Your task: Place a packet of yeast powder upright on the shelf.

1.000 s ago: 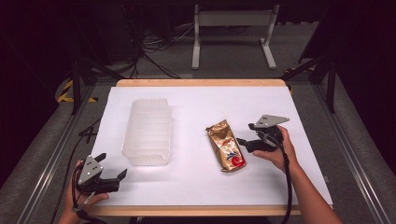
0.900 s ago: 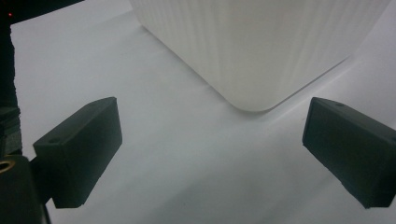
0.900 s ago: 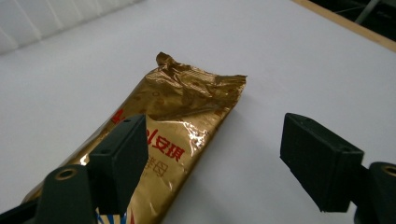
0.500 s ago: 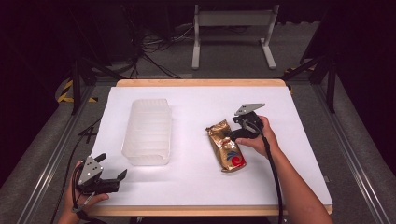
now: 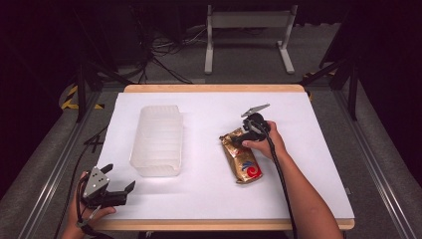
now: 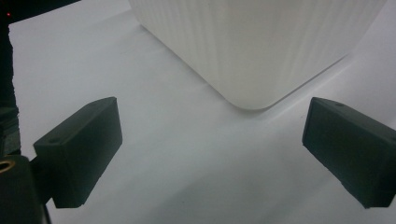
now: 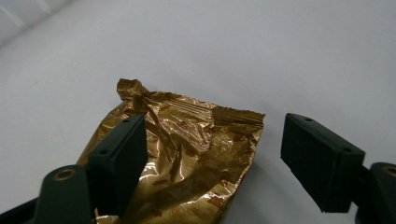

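Gold packet beside plastic tub

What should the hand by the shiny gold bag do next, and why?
Probably lower the right tongs a little further and squeeze. Their jaws stand open above the crumpled top end of the gold bag, with one jaw over the foil and the other beside its edge, and nothing is gripped yet. The bag lies flat on the white table.
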A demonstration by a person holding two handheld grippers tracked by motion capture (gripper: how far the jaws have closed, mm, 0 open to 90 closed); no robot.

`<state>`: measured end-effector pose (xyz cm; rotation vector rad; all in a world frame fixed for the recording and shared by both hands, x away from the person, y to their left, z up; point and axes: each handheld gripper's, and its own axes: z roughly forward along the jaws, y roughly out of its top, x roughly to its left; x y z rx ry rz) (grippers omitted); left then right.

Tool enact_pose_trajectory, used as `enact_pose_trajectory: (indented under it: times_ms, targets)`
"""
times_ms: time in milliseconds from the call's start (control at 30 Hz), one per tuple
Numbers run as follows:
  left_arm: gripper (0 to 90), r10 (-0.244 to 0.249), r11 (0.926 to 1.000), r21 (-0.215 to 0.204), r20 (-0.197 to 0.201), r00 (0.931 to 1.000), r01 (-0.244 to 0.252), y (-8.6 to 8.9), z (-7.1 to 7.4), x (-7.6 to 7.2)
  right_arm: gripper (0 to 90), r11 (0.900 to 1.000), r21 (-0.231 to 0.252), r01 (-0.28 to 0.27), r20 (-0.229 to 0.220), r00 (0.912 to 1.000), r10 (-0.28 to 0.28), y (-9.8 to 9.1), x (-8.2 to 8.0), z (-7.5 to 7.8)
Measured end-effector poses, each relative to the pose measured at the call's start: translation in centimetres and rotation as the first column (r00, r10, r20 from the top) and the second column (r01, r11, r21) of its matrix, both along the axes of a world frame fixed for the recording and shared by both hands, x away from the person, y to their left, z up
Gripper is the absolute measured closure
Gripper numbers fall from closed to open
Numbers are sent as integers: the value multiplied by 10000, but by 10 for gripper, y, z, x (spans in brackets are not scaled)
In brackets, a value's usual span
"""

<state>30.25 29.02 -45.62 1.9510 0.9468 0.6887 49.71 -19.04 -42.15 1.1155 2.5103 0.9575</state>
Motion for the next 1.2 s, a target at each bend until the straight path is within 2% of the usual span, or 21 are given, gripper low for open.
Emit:
enact_pose_trajectory:
  times_ms: [67, 200, 233, 333, 367, 433, 467, 533, 567, 633, 667, 767, 800, 967, 1033, 1067, 1100, 1133, 1200]
  targets:
    - [58, -45, 10000, 66, 51, 10000, 45, 0, 0, 0, 218, 10000, 28, 25, -97, 10000, -24, 0, 1, -2]
    - [58, -39, 10000, 65, 56, 10000, 39, 0, 1, 0, 220, 9989, 472, 16, -668, 9978, 16, 0, 7, -7]
    - [58, -52, 10000, 60, 48, 10000, 52, 0, 0, 0, 223, 9980, 637, 44, -1040, 9946, 23, 0, 8, -9]
    - [58, -63, 10000, 62, 61, 10000, 62, 0, 1, 0, 231, 9981, 617, 2, -1103, 9939, 67, 0, 10, -9]
    - [58, -61, 10000, 57, 56, 10000, 61, 0, 1, 0, 253, 9982, 594, -28, -1145, 9934, 96, 0, 10, -8]
    - [58, -95, 9999, 58, 49, 9999, 95, 0, 1, 0, 378, 9972, 687, -279, -1219, 9919, 361, 1, 10, -7]
    - [58, -96, 9999, 62, 50, 9999, 96, 0, 0, 0, 391, 9971, 697, -295, -1248, 9914, 381, 2, 9, -7]
    - [57, -95, 9999, 71, 40, 9999, 95, 0, 0, 0, 498, 9977, 612, -293, -1199, 9921, 365, 4, 9, -6]
    - [58, -67, 9999, 78, 56, 10000, 67, 0, 1, -1, 645, 9987, 413, -287, -1098, 9934, 331, 5, 8, -6]
    - [58, -64, 10000, 64, 84, 9999, 64, 1, 1, -1, 730, 9992, 37, -392, -929, 9949, 393, 7, 6, -3]
    - [58, -64, 10000, 64, 84, 9999, 64, 1, 1, -1, 730, 9992, 37, -392, -929, 9949, 393, 7, 6, -3]
    - [58, -52, 10000, 52, 86, 9999, 52, 1, 1, -1, 818, 9987, -281, -428, -690, 9968, 408, 10, 3, 1]
    - [58, -47, 10000, 47, 87, 10000, 46, 1, 1, -1, 850, 9980, -418, -480, -489, 9977, 460, 10, 0, 4]
    - [58, 10, 10000, -14, 129, 9999, -10, 1, 1, -1, 890, 9964, -595, -598, -156, 9981, 590, 9, -5, 12]
    - [58, 4, 10000, -10, 163, 9999, -4, 2, 1, -1, 896, 9970, -384, -674, 201, 9975, 682, 5, -12, 23]
    - [58, 4, 10000, -10, 163, 9999, -4, 2, 1, -1, 896, 9970, -384, -674, 201, 9975, 682, 5, -12, 23]
    - [58, 8, 10000, -65, 181, 9998, -7, 2, 2, -1, 898, 9976, -222, -661, 447, 9968, 670, 3, -19, 33]
    - [58, 8, 10000, -65, 181, 9998, -7, 2, 2, -1, 898, 9976, -222, -661, 447, 9968, 670, 3, -19, 33]
    - [58, -23, 10000, -3, 175, 9998, 23, 2, 2, -1, 899, 9973, -81, -731, 717, 9947, 735, 0, -28, 43]
